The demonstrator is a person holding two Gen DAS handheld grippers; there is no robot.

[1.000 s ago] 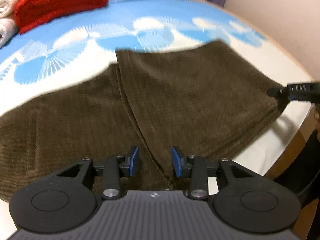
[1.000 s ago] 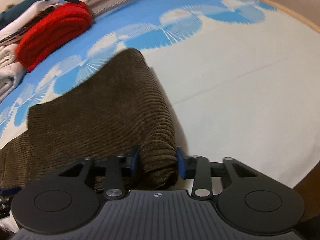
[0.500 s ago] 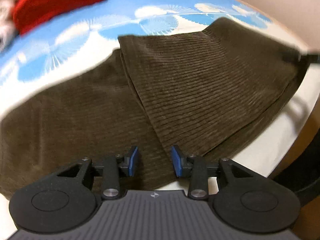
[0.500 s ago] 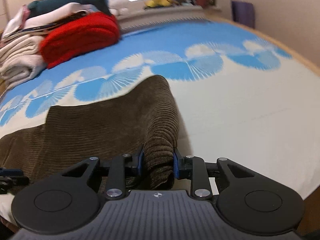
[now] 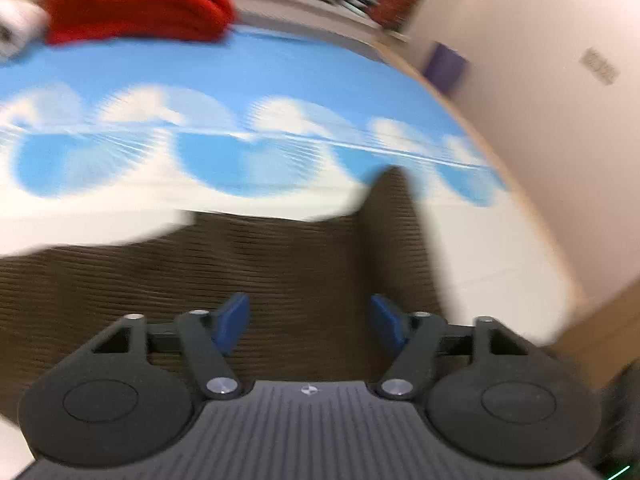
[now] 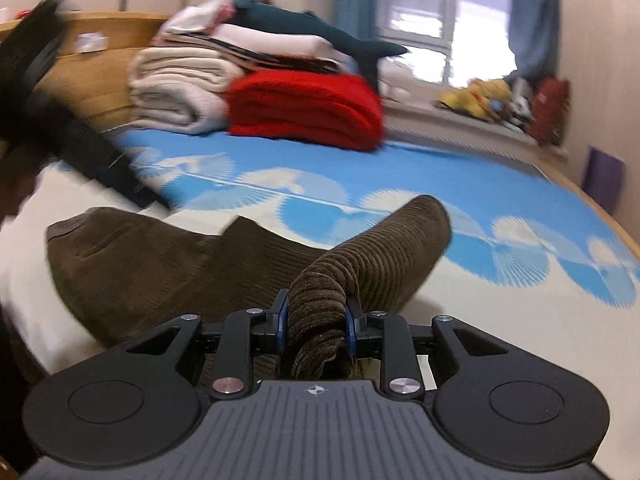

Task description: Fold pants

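A: Since a second ago the left gripper (image 5: 310, 322) has risen off the pants (image 5: 248, 268). Its jaws were close together over the cloth edge; now they are opening, wide apart, nothing between them, brown cloth below.

B: Right side?

A: Right gripper (image 6: 315, 322) is clamped on a bunched fold of the pants (image 6: 360, 256), blue pads (image 6: 281, 320) pressing both sides. Its view has tipped up: earlier mostly bed, now the window (image 6: 436, 28) and far wall show.

B: Material?

A: Dark brown corduroy, ribs plain to see. The held part rises as a rounded, thick roll from the jaws; the rest lies flat and spread on the bed (image 6: 500, 320), one corner reaching left.

B: Surface?

A: Bed sheet, cream near us, with blue and white fan shapes further back (image 5: 248, 160). Smooth, nearly flat. Wooden frame (image 6: 100, 40) along the edge; pale walls, blue curtains (image 6: 532, 16) by the window.

B: Other things?

A: Folded red blanket (image 6: 308, 108) at the far end, fuzzy and thick, beside a stack of cream and white linens (image 6: 180, 88). A dark teal plush shark (image 6: 320, 32) lies on top of the stack. Yellow soft toys (image 6: 476, 96) on the sill, blurred. A purple thing (image 6: 604, 176) by the right wall; cannot tell what.

B: Anything in the way?

A: Blurred dark shape (image 6: 80, 144) crossing the right view's left side, above the pants' corner. Left view is smeared throughout.
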